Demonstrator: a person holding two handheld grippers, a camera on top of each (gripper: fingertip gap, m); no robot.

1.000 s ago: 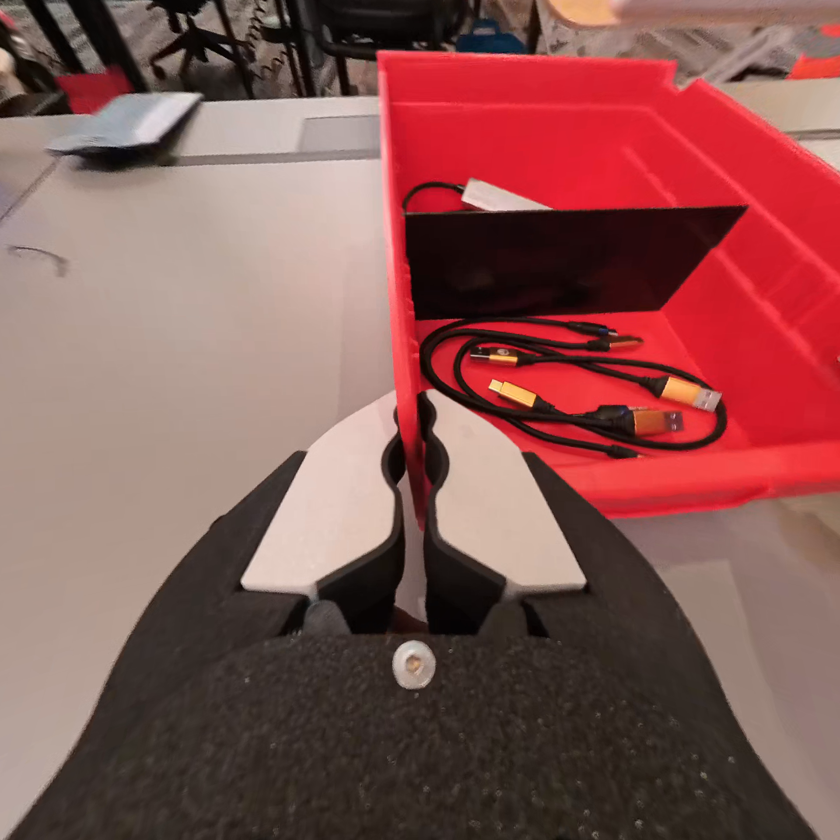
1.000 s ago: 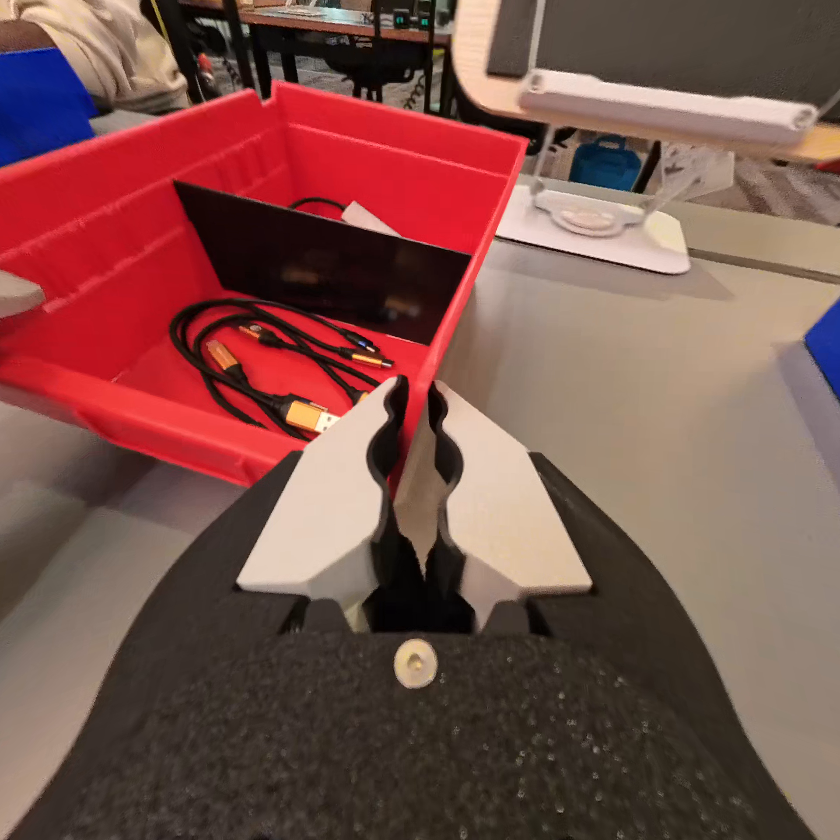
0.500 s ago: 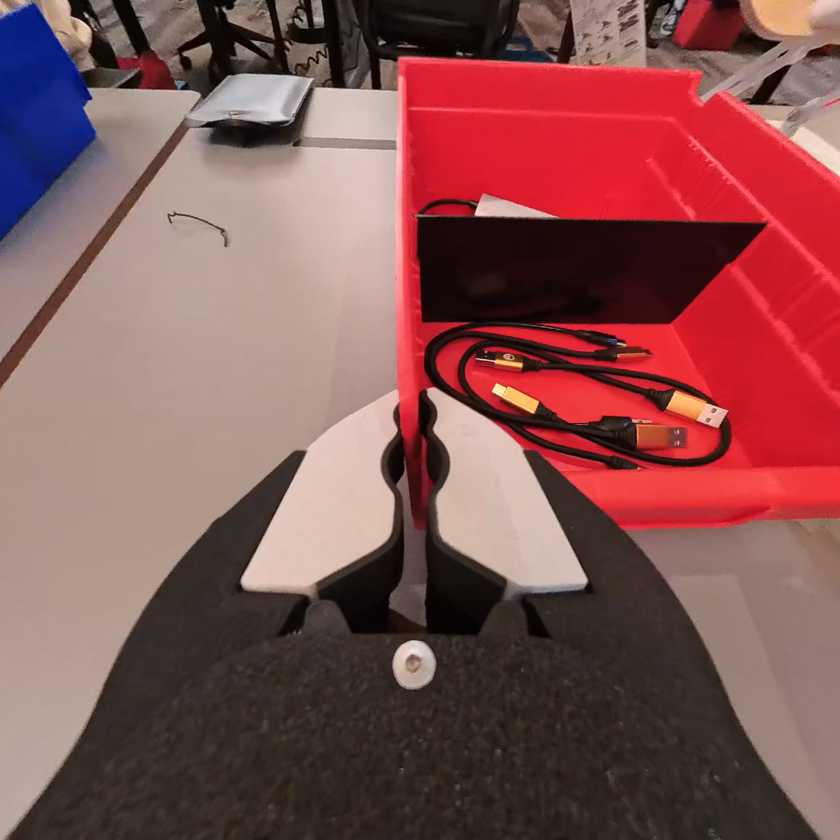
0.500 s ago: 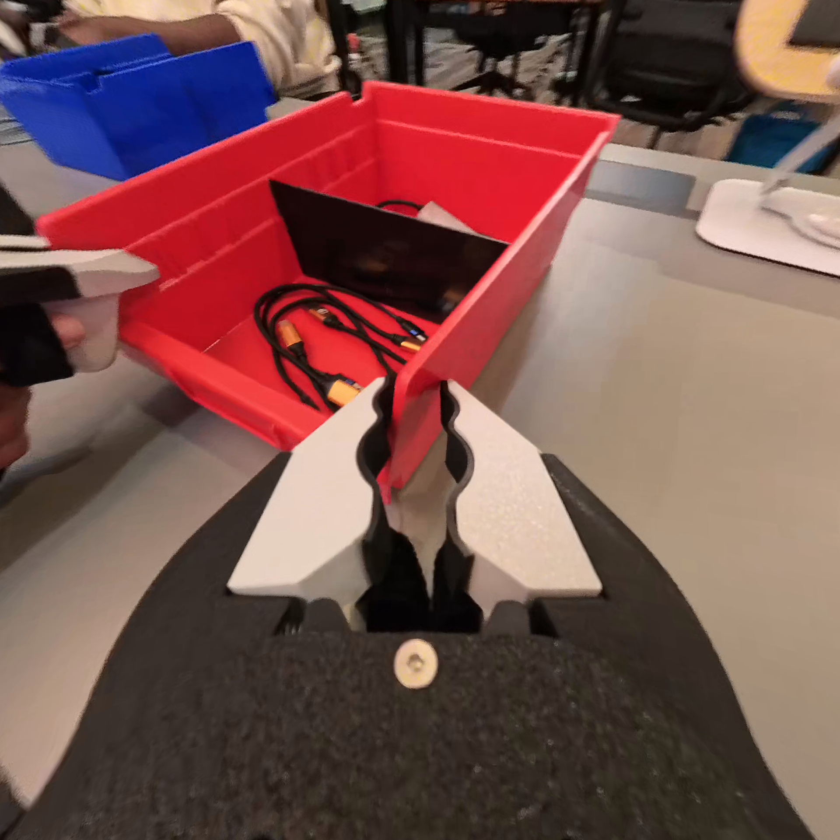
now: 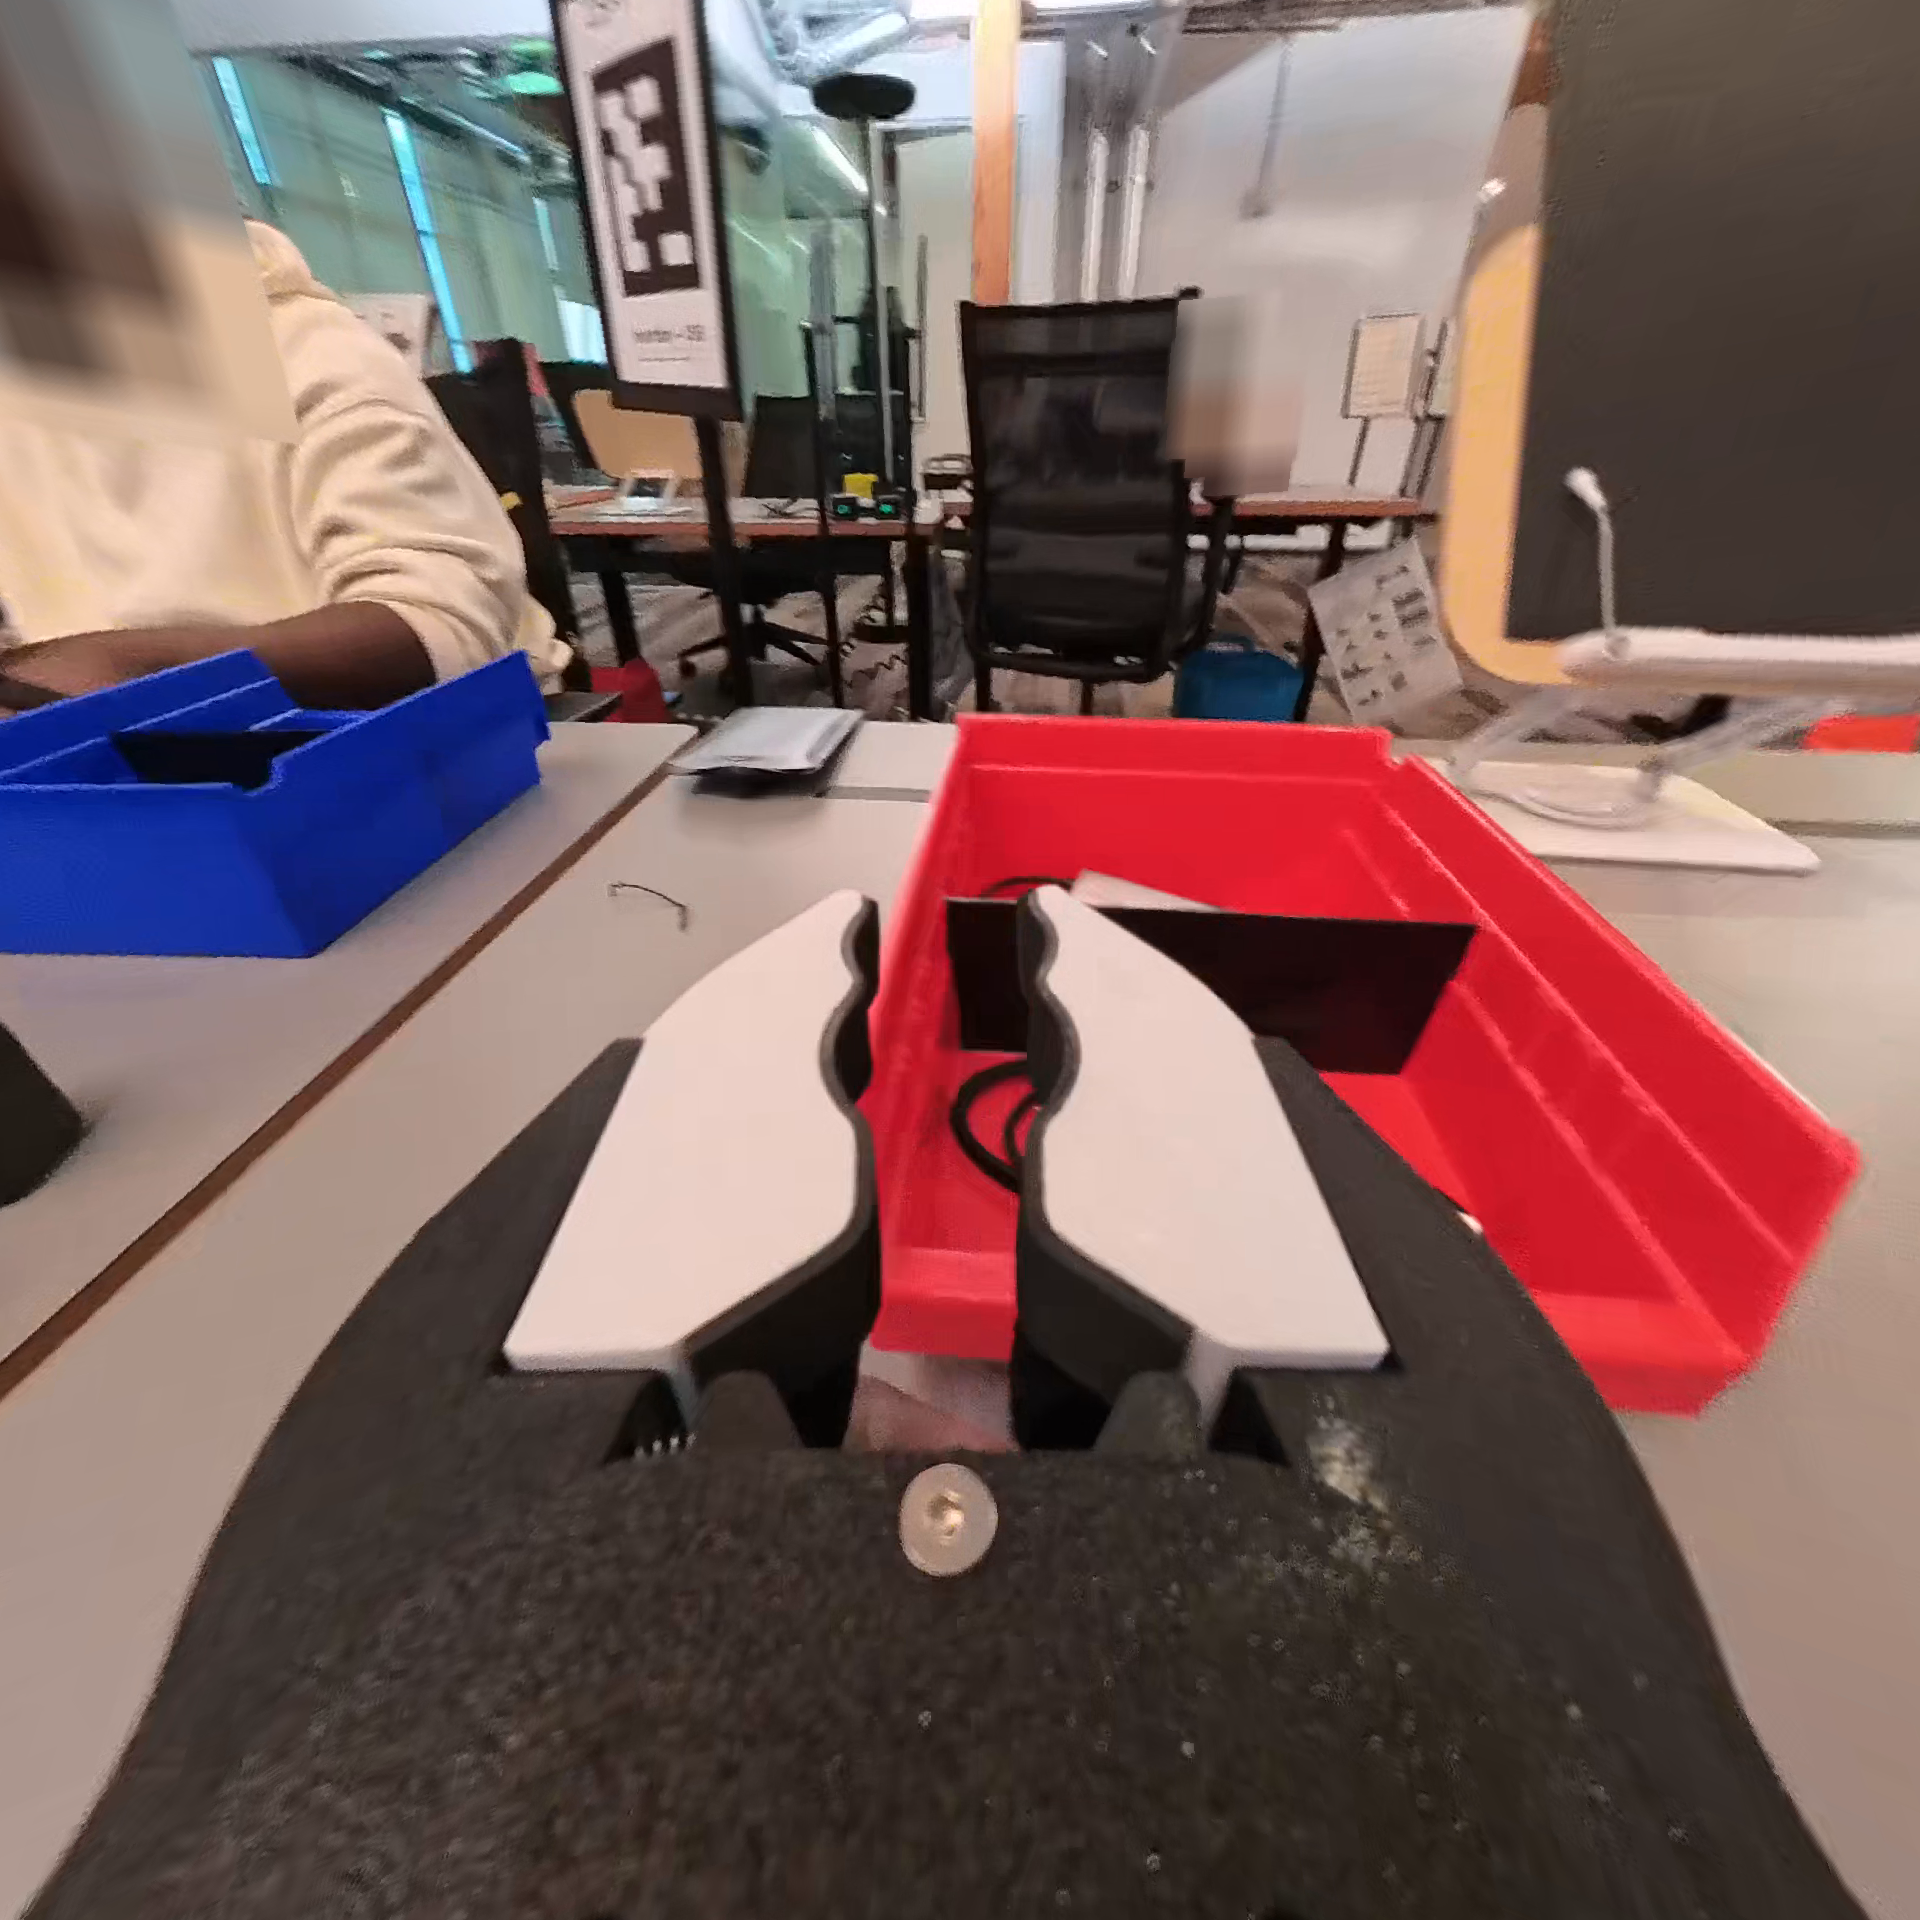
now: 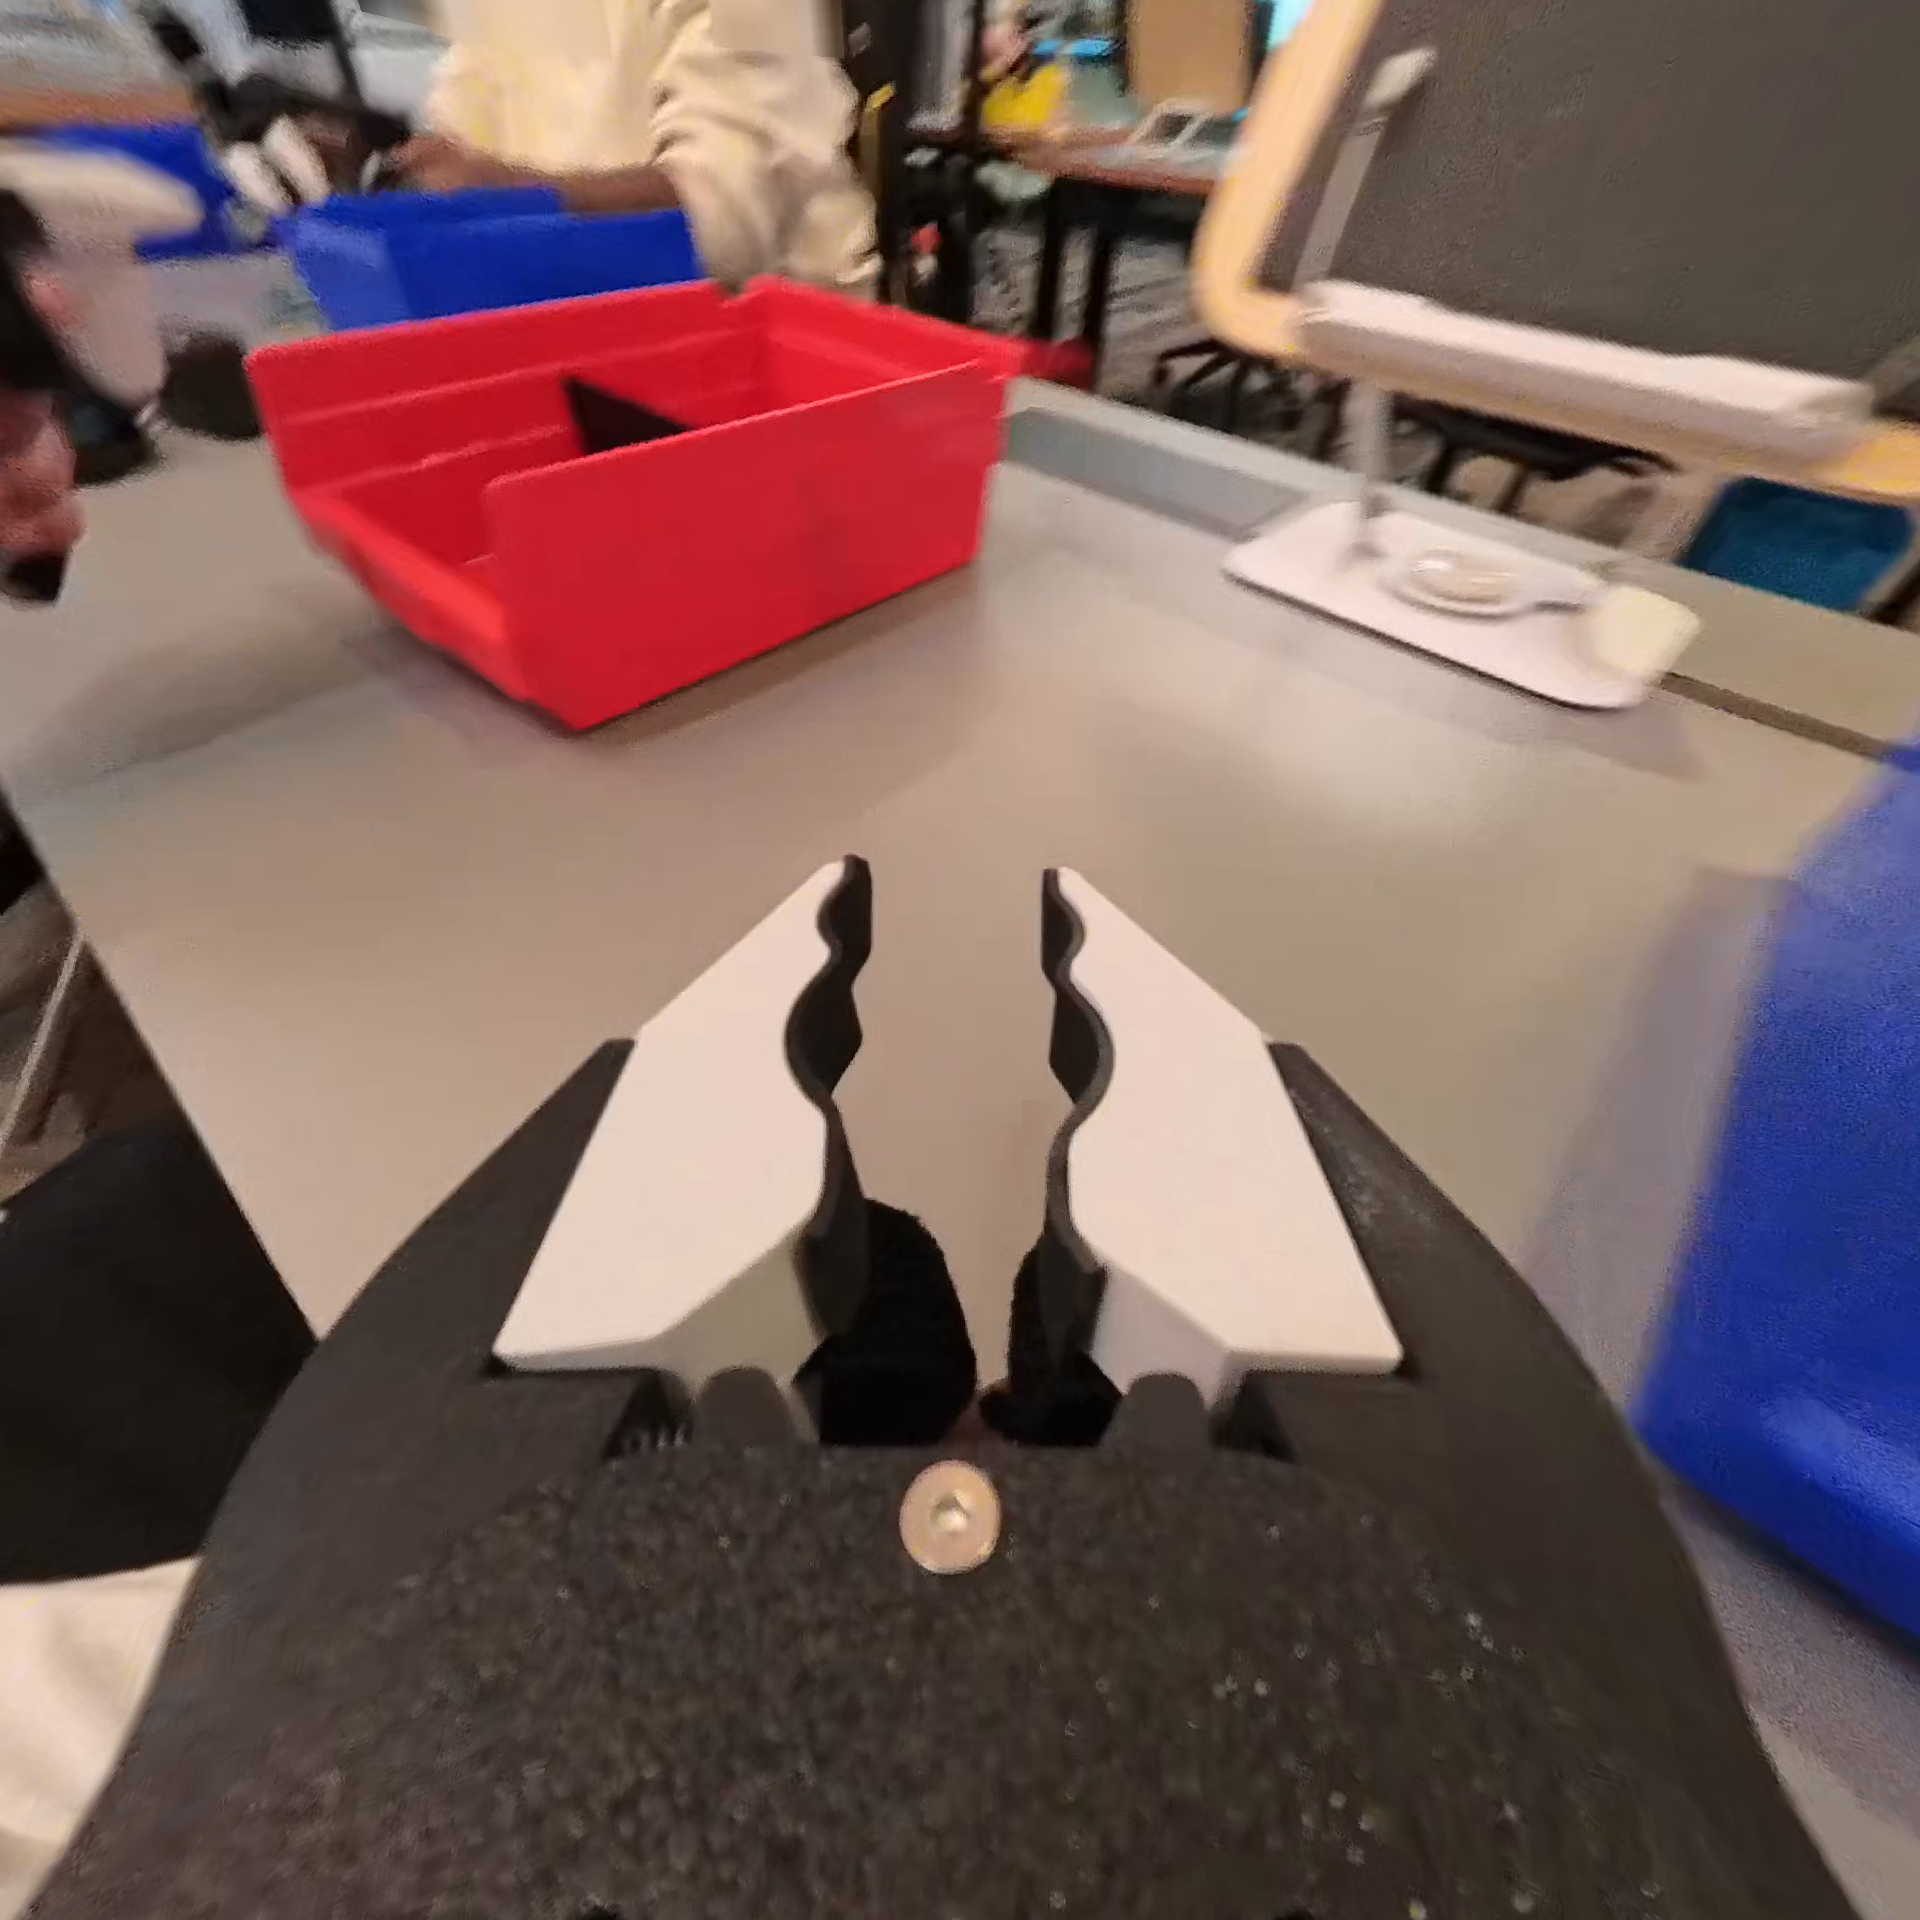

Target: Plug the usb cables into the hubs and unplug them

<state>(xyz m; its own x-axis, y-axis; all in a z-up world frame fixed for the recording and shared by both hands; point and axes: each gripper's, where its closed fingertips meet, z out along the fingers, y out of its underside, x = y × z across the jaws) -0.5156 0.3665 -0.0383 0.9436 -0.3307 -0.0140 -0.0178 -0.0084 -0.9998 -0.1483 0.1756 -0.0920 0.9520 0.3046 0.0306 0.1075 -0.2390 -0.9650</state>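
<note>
A red bin (image 5: pixel 1558 1091) stands on the grey table (image 5: pixel 312 1195). It holds an upright black divider (image 5: pixel 1299 987) and black cables (image 5: pixel 987 1122), mostly hidden behind my fingers. My left gripper (image 5: pixel 945 914) is open, low at the bin's near left corner, with the left wall showing in the gap between the jaws. My right gripper (image 6: pixel 956 883) is open and empty over bare table (image 6: pixel 1039 779), well back from the red bin (image 6: pixel 727 582). The divider (image 6: pixel 613 416) peeks over its wall.
A blue bin (image 5: pixel 260 821) sits at the left with a person's arm (image 5: pixel 343 655) at it. Another blue bin (image 6: pixel 1818 1195) is close on the right. A white stand base (image 6: pixel 1455 603) and a grey pouch (image 5: pixel 769 743) lie at the back. A hand (image 6: pixel 31 509) shows far left. About 40 centimetres separates my left fingertips from my right.
Both grippers have opened and let go of the red bin's walls. The right one has drawn well back from the bin. The left one has dropped low and tipped up at the corner.
</note>
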